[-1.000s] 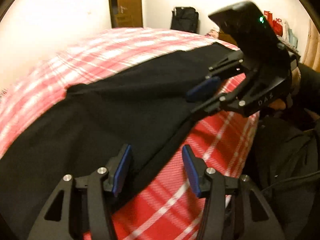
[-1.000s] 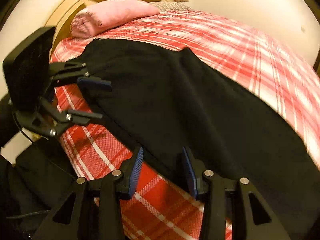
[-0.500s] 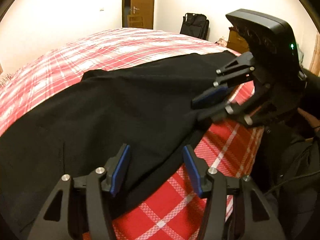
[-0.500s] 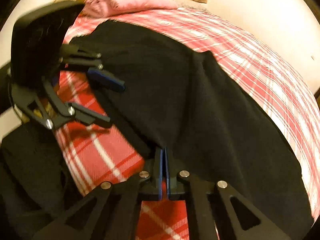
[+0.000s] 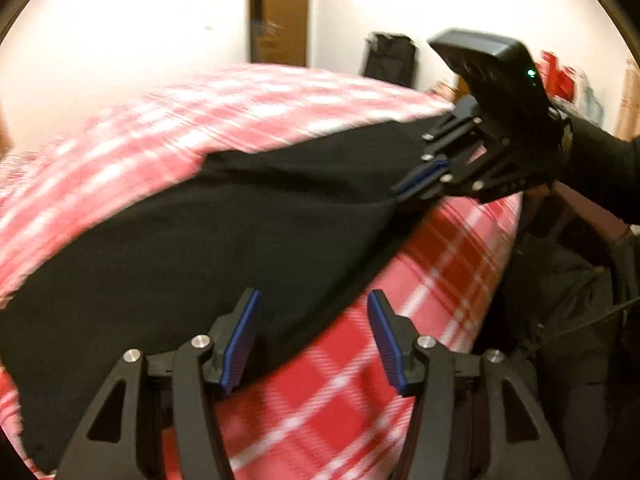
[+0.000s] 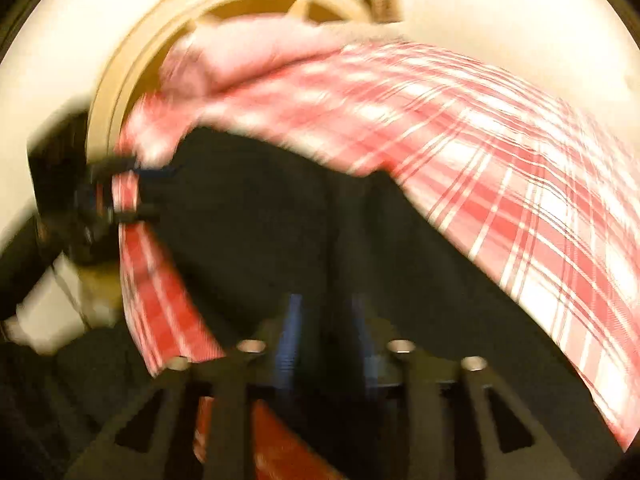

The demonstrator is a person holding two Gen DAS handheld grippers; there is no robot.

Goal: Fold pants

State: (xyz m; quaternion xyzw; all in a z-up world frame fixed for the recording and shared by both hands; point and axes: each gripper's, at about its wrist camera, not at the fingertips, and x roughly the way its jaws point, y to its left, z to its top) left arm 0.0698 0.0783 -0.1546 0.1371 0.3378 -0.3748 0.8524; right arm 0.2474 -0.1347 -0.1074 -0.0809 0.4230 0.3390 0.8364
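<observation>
Left gripper (image 5: pixel 313 308): two black skeletal fingers, each faced with one ribbed blue pad (image 5: pixel 240 340), standing apart; the near hem of the pants (image 5: pixel 200 248) runs between them, and neither pad presses on it. Right gripper (image 5: pixel 404 190), borne on a dark-sleeved arm (image 5: pixel 600 168): its jaws have just been opening. Black cloth lies between its two pads, which look close together from the left wrist and parted in its own blurred view, so whether they grip cannot be told. One pair of pants, matt black and soft, is spread lengthwise near the edge of the bed, its edge raised in a ridge toward the right gripper. Beneath it lies one woven red-and-white plaid bedspread (image 5: pixel 400 360). Beyond are one pink pillow (image 6: pixel 256 56), one curved cream headboard (image 6: pixel 132 64), one brown door (image 5: pixel 280 12) and one black bag (image 5: pixel 390 60).
</observation>
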